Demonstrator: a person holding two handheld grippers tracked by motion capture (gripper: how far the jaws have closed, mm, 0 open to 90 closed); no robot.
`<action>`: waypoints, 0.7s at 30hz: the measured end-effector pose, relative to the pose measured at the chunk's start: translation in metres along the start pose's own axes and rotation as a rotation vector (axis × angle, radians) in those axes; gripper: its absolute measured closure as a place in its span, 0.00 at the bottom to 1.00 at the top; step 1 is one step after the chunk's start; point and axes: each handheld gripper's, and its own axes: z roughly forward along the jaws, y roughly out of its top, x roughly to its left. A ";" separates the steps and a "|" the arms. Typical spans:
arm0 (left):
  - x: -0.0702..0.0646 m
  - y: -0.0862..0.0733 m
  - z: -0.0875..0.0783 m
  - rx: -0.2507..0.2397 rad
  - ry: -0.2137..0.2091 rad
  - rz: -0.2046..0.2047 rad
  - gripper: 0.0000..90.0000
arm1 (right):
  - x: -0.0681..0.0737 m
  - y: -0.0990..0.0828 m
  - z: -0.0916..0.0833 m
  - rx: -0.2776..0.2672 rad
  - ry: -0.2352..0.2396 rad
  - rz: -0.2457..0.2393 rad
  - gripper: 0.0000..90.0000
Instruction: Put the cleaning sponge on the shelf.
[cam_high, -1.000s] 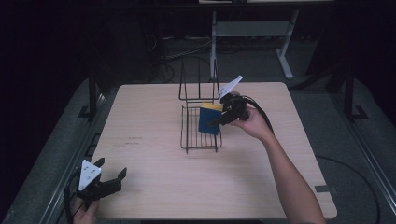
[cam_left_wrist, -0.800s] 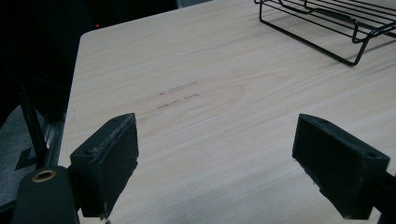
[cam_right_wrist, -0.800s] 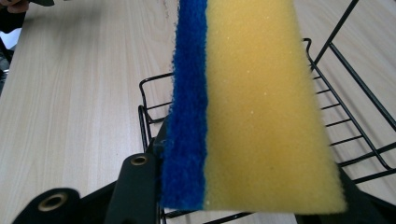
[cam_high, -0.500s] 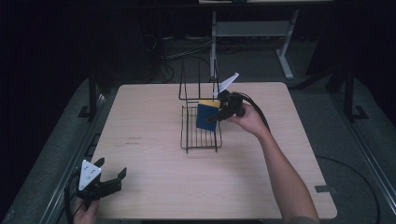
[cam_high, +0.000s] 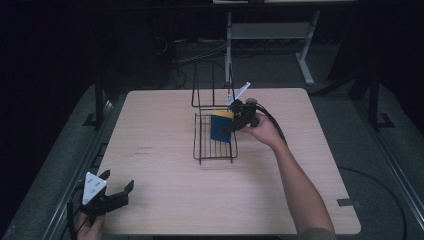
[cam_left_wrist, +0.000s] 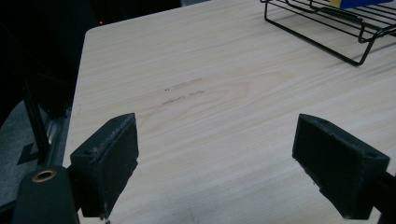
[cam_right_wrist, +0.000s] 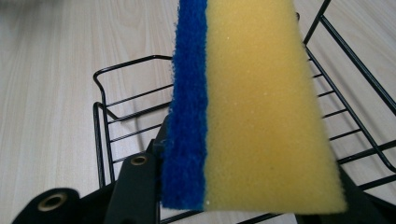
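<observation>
At the near left corner of the wooden table (cam_high: 165, 200), the left gripper (cam_high: 111, 196) rests in the person's left hand (cam_high: 91, 231) with its jaws spread wide apart and nothing between them; in the left gripper view only bare wood lies between the two black pads (cam_left_wrist: 112, 158). A few faint dark marks (cam_left_wrist: 183, 91) on the tabletop are too smudged to read, and no brand or label is legible anywhere. Farther off, near the table's middle, the right gripper (cam_high: 231, 126) is clamped on a blue-and-yellow sponge (cam_right_wrist: 252, 107). The sponge stands on edge between the jaws, blue scouring layer at the left in the right gripper view, held just above the floor of the black wire rack (cam_high: 216, 150).
</observation>
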 end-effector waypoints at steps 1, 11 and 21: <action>0.000 0.000 0.000 0.000 0.001 -0.004 0.15 | 0.000 0.000 0.001 0.000 0.001 -0.001 0.62; -0.001 0.001 0.001 0.004 -0.005 0.005 0.15 | 0.001 -0.002 0.004 0.002 0.002 -0.008 0.62; 0.000 0.000 0.000 0.002 -0.005 0.003 0.15 | 0.001 -0.003 0.004 0.000 0.011 0.007 0.62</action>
